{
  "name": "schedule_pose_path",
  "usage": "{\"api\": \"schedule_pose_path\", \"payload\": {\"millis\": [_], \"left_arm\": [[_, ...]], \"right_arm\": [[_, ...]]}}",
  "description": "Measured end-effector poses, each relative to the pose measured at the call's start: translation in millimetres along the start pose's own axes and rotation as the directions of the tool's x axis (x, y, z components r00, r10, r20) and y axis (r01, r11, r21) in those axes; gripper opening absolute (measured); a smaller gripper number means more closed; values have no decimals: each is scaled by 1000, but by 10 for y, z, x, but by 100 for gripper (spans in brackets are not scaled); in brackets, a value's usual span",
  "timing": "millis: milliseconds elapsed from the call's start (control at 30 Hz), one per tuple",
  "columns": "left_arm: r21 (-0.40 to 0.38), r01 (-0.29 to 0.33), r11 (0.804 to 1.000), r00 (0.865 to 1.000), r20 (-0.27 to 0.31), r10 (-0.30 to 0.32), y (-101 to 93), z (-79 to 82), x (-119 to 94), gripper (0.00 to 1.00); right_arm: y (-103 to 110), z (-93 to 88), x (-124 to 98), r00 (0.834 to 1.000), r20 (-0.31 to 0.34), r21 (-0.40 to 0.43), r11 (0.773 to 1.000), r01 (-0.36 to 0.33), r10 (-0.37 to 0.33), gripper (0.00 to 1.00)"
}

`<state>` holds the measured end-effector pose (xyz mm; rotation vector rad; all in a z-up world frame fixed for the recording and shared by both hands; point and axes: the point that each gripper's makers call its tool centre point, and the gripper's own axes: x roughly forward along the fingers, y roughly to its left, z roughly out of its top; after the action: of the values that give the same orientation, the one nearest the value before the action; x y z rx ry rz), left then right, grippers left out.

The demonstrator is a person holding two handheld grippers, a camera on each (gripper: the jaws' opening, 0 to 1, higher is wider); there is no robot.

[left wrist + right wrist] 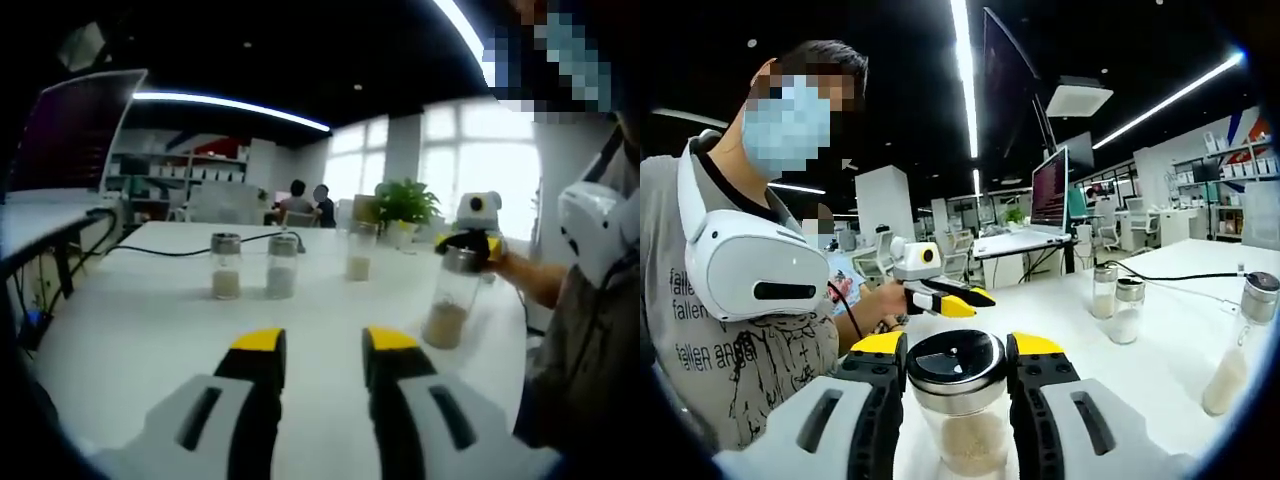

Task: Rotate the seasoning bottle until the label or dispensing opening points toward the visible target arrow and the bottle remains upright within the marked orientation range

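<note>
Got my right gripper [957, 357] clamped around the clear glass seasoning bottle with the steel cap [958, 400], presumably for twisting; left gripper [322, 345] hovers open, empty.

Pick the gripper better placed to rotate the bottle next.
Right. Its tongs already sit either side of the clear glass seasoning bottle with the silver lid; the left tongs are open over bare white table.
</note>
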<state>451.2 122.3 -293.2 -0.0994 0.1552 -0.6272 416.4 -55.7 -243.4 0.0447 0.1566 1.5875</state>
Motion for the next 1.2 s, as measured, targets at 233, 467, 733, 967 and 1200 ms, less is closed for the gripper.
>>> {"api": "schedule_pose_path", "payload": {"millis": [233, 467, 733, 967, 1200], "left_arm": [[3, -3, 1000, 1000, 1, 3, 5, 33, -2, 32], [10, 8, 1000, 1000, -4, -8, -35, 50, 41, 32], [14, 18, 1000, 1000, -5, -18, -68, 68, 88, 32], [19, 19, 1000, 1000, -19, -19, -79, 28, 100, 32], [15, 18, 1000, 1000, -15, -17, -67, 31, 117, 32]], "right_arm": [[-45, 260, -100, 991, 108, 3, 996, 84, -84, 58], [-93, 406, -175, 946, 215, 124, 968, 219, -242, 56], [-55, 274, -74, 892, 139, -8, 900, 436, -431, 55], [-72, 223, -68, 844, 133, 18, 852, 523, -520, 55], [-104, 104, -64, 825, 91, 5, 829, 560, -558, 54]]}}
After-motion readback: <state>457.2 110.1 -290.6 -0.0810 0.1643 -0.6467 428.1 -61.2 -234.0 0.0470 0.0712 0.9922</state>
